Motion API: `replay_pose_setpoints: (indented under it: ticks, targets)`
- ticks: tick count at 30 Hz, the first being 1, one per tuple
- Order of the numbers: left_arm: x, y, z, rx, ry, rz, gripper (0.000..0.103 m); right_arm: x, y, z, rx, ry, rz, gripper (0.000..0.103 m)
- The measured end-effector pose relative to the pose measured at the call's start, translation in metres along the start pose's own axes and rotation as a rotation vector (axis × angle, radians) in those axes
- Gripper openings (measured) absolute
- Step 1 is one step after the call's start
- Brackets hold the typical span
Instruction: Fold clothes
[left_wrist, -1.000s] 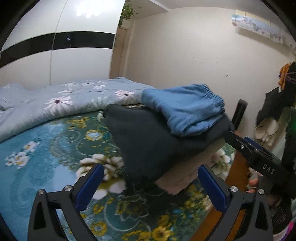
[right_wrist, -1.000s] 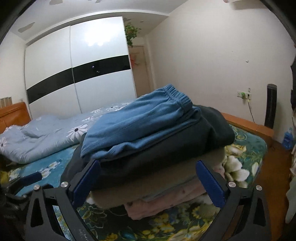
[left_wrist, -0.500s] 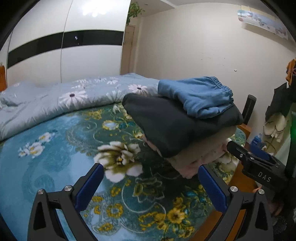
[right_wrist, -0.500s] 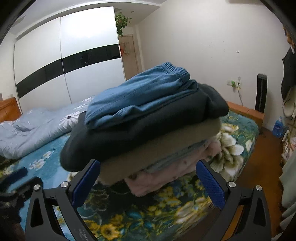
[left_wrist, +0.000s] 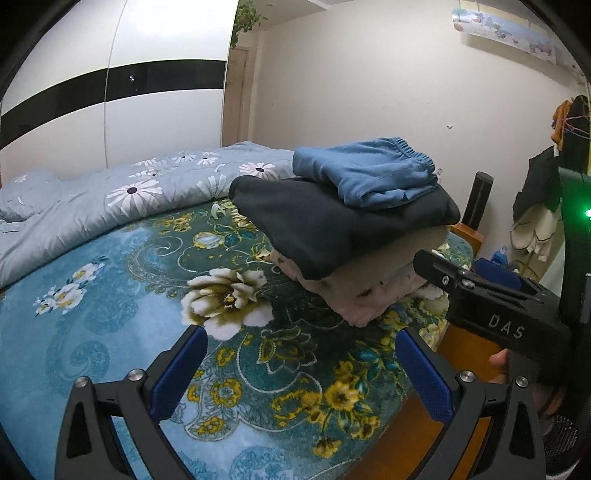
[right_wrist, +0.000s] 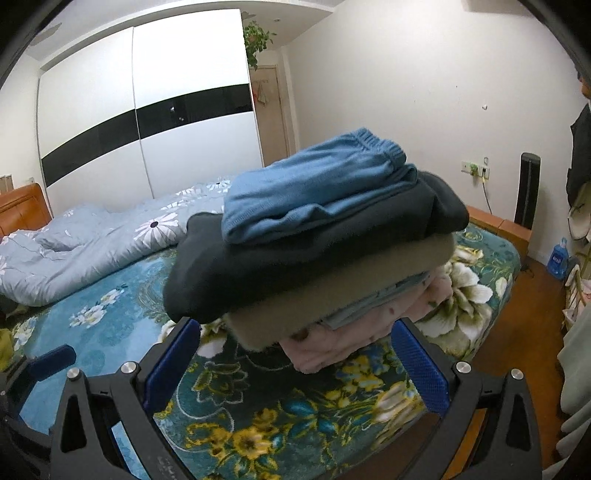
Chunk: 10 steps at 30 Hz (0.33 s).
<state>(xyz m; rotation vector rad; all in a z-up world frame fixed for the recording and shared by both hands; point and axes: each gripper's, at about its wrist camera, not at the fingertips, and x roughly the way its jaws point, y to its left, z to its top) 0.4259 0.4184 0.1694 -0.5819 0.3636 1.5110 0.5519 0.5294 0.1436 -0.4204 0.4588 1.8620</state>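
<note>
1. Facing a finished stack of folded clothes (right_wrist: 325, 258) on the bed (left_wrist: 110, 314); both grippers empty, so the step in hand looks like the pause after stacking, not a fold.
2. Left gripper (left_wrist: 301, 373): fingers (left_wrist: 177, 373) spread wide apart, nothing between them. Stack lies ahead of the fingertips and toward the right finger, not touching either.
3. Right gripper (right_wrist: 295, 365): fingers (right_wrist: 419, 365) also wide apart, empty. Stack sits just beyond the fingertips, roughly centred between them; no contact seen.
4. Stack order, top down: blue elastic-waist garment (right_wrist: 314, 188), dark sweater (right_wrist: 295, 251), beige layer (right_wrist: 332, 295), pink garment (right_wrist: 340, 343) at the bottom.
5. Stack leans; upper layers overhang the lower ones on the left-finger side.
6. Rumpled floral quilt (left_wrist: 110, 199) lies far beyond the left finger; no unfolded garment in view.
7. Judgement: folding appears largely done. Next move calls either for squaring the stack with both grippers from opposite sides, or for finding another garment out of view.
</note>
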Motion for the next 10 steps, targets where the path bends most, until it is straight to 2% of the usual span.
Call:
replay_pose_setpoints:
  ticks: [10]
  targets:
    - [-0.031,0.009,0.001,-0.047,-0.082,0.035,0.103,-0.022,0.016,0.012,-0.032,-0.040,0.015,0.103]
